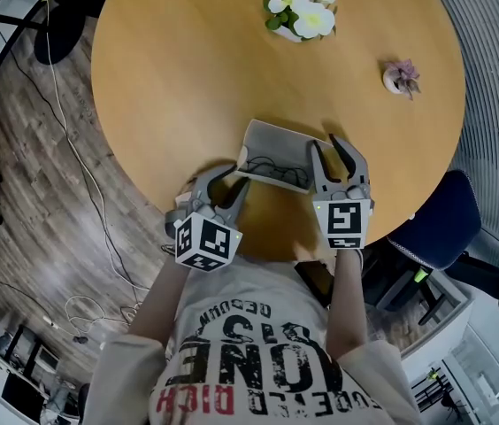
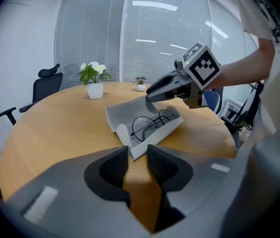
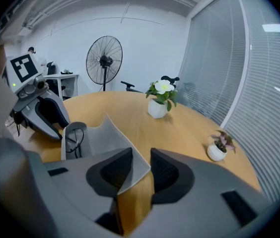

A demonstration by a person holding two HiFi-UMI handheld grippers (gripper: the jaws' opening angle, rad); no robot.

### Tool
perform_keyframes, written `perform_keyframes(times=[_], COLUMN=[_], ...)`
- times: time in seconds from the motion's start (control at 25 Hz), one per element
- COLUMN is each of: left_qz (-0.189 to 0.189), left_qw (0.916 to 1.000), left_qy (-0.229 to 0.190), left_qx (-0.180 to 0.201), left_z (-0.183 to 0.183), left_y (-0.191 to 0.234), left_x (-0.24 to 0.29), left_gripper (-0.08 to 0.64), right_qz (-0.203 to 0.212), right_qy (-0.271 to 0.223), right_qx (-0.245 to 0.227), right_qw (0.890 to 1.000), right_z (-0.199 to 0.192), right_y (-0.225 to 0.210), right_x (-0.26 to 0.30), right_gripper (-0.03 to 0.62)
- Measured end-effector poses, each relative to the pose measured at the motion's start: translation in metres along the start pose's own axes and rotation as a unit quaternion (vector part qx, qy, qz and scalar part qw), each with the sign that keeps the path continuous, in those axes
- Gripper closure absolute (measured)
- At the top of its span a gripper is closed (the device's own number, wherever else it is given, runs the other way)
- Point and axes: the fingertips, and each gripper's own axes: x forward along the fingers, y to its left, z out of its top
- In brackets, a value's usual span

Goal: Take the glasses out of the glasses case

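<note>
— Wood, pale and round: the table (image 1: 188, 78) fills most of the head view. What on it matters?

— The light grey case (image 1: 272, 142), close to the near edge, right in front of the person. It's open, with the lid (image 3: 107, 140) tipped up on the far side, so the inside faces the person and both tools can reach in.

— And the tools?

— The left gripper (image 1: 239, 177) sits at the case's left end, low over the table. Its jaws stand a little apart. Its own view shows only bare wood between them, with the case's near corner just past the tips. It grips nothing.

— The right one?

— The right gripper (image 1: 324, 142) is at the right end. Its jaws are apart too, and the lid's corner pokes into the gap without being pinched. I'd guess it's there to steady the case while the other goes in.

— So where are the glasses?

— The glasses (image 2: 152, 123), a thin dark wire frame, lie in the tray (image 2: 155, 140) on the near side of the case. Neither tool touches them, so the taking-out isn't begun.

— What does the next move ask?

— A fine pinch, I think. The frame is thin and lies close to the tray wall, so the jaws should come from above and close on the bridge or rim, off the lenses.
</note>
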Motion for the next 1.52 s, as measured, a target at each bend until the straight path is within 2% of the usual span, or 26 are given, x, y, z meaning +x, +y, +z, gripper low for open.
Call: perform_keyframes(times=[0.28,0.48,0.72,0.96,1.28,1.4,1.52], left_qz=[-0.014,-0.017,-0.007,-0.001,0.014,0.028,0.043], left_qw=[0.9997,0.9982,0.998,0.9979,0.9954,0.9931,0.9895], left_qy=[0.003,0.003,-0.003,-0.022,-0.062,-0.093,-0.12], left_qx=[-0.019,-0.057,-0.063,-0.062,-0.072,-0.065,-0.067], left_z=[0.0,0.0,0.003,0.013,0.03,0.047,0.061], left_y=[0.001,0.002,0.004,0.005,0.009,0.014,0.017], left_x=[-0.001,-0.001,-0.003,-0.011,-0.032,-0.045,-0.06], left_gripper=[0.426,0.433,0.437,0.437,0.438,0.469,0.512], right_qz=[-0.01,-0.016,-0.019,-0.019,-0.031,-0.031,-0.034], right_qy=[-0.003,-0.005,-0.01,-0.018,-0.085,-0.108,-0.126], right_qx=[0.031,0.04,0.047,0.055,0.11,0.138,0.163], right_qw=[0.999,0.999,0.999,0.998,0.99,0.984,0.978], right_z=[0.0,0.0,0.004,0.009,0.04,0.048,0.052], right_y=[-0.002,-0.001,0.004,0.014,0.013,0.013,0.013], right_x=[-0.003,-0.009,-0.019,-0.031,-0.062,-0.075,-0.089], right_gripper=[0.489,0.488,0.479,0.474,0.476,0.488,0.534])
